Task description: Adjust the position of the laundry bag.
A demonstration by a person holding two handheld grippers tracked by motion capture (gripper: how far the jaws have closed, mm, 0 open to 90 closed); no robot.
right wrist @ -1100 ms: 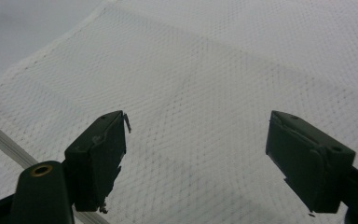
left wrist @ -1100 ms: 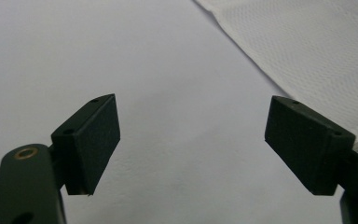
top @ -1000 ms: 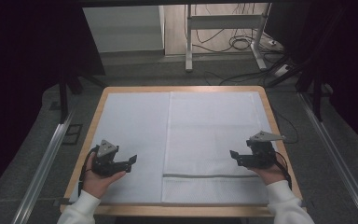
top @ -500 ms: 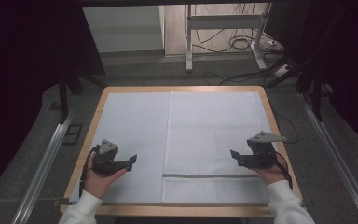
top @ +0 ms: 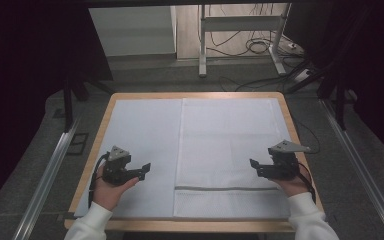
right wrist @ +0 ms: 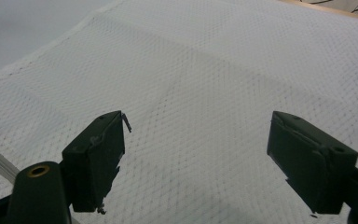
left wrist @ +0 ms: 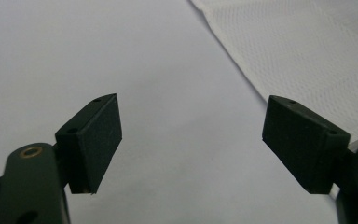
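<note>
- Towel (top: 230, 150): a white waffle-weave cloth lying flat on the right half of the table, its left edge running down the middle, a grey stripe (top: 227, 188) crossing it near the person's side. It is spread open and smooth, a layout that suits folding.
- Right gripper (top: 256, 167): jaws set wide apart with nothing between them; in the right gripper view they hang just above the textured weave, pointing inward across the towel. The position near the towel's right border suggests an approach to that edge.
- Left gripper (top: 142, 170): jaws likewise wide open and empty; in the left gripper view they sit over the smooth white table cover (left wrist: 121, 56), with the towel's left edge (left wrist: 242, 70) near the far jaw. It faces the towel, apparently to take the opposite side.
- Hands: each grips its tool from the near side, white sleeves entering at the bottom of the high view.
- Table (top: 105, 115): wooden rim, covered by the pale sheet under the towel.
</note>
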